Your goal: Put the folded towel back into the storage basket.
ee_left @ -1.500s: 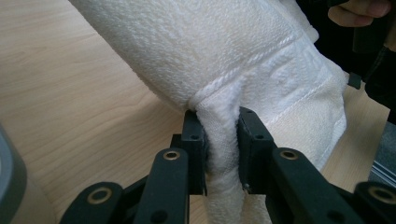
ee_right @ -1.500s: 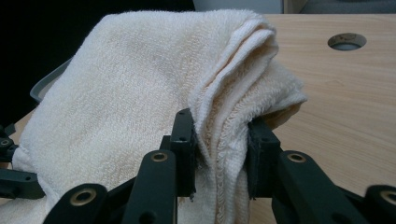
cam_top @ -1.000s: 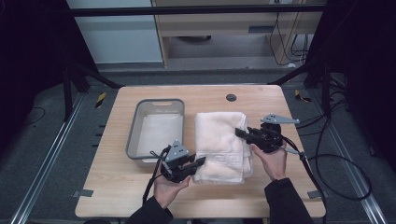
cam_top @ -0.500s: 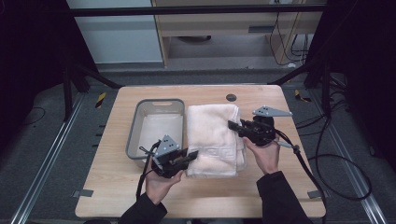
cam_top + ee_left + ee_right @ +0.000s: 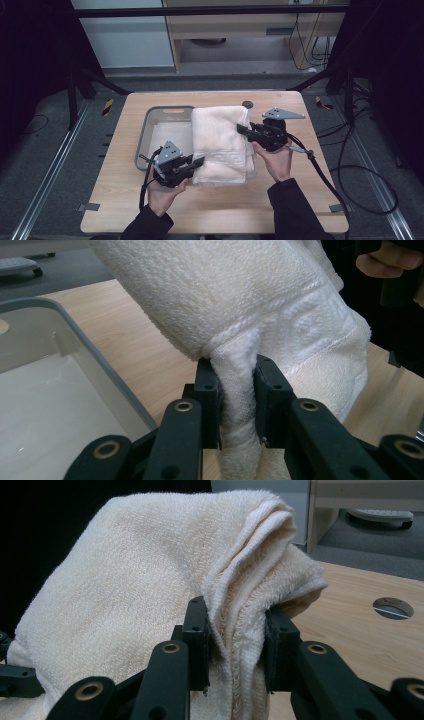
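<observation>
A folded cream towel [image 5: 219, 142] hangs lifted over the wooden table [image 5: 125, 200], its left edge overlapping the grey tray [image 5: 150, 131]. My left gripper [image 5: 198, 163] is shut on the towel's near left corner; in the left gripper view the towel [image 5: 260, 305] is pinched between both jaws of that gripper [image 5: 236, 390]. At the towel's far right edge my right gripper [image 5: 241, 129] is shut on it; the right gripper view has the layered hem of the towel [image 5: 150, 580] clamped in the gripper [image 5: 235, 640].
The grey tray [image 5: 75, 390] is shallow and has nothing in it. A round hole [image 5: 247, 104] sits near the table's far edge, also seen as a hole [image 5: 393, 608] in the right gripper view. Cables [image 5: 350, 170] trail off the table's right side.
Both grippers have carried the towel leftward, from the middle of the table to partly over the tray's right side. Both stay shut on it.
</observation>
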Demonstrator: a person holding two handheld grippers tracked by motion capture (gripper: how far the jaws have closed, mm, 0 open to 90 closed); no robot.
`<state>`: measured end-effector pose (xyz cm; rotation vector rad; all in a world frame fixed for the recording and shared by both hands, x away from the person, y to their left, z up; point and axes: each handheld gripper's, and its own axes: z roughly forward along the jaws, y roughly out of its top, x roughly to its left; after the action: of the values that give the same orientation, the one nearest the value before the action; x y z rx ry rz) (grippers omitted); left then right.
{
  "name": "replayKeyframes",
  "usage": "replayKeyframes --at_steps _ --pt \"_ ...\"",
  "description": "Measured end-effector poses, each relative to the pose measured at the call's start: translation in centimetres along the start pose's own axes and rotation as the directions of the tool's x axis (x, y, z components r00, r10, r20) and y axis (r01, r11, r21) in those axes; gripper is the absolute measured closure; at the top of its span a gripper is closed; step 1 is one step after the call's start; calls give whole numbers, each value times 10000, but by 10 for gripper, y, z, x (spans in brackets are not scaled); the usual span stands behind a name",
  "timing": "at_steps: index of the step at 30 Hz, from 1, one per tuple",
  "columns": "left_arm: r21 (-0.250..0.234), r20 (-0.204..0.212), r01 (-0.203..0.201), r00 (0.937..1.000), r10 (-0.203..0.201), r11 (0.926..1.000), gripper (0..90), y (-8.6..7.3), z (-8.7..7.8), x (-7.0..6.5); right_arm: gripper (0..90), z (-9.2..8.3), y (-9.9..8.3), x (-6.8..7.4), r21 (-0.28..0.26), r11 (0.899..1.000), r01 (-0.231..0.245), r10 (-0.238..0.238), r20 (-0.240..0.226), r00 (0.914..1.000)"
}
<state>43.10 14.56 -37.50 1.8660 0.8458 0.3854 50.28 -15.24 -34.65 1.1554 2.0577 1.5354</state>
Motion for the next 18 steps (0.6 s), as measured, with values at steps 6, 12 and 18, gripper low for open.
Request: replayKeyframes --at_steps 6,12,18 --pt "-112 -164 94 9998 -96 9999 745 0 -9 9 694 9 7 8 -67 9999 97 -97 -113 9999" --pt "-239 -348 228 9991 -236 9995 745 1 -17 16 694 18 12 16 -146 9997 197 -199 -168 9997" --pt "-403 -435 382 9983 -400 9985 745 3 -26 22 694 25 18 22 -223 9995 203 -209 -265 9994"
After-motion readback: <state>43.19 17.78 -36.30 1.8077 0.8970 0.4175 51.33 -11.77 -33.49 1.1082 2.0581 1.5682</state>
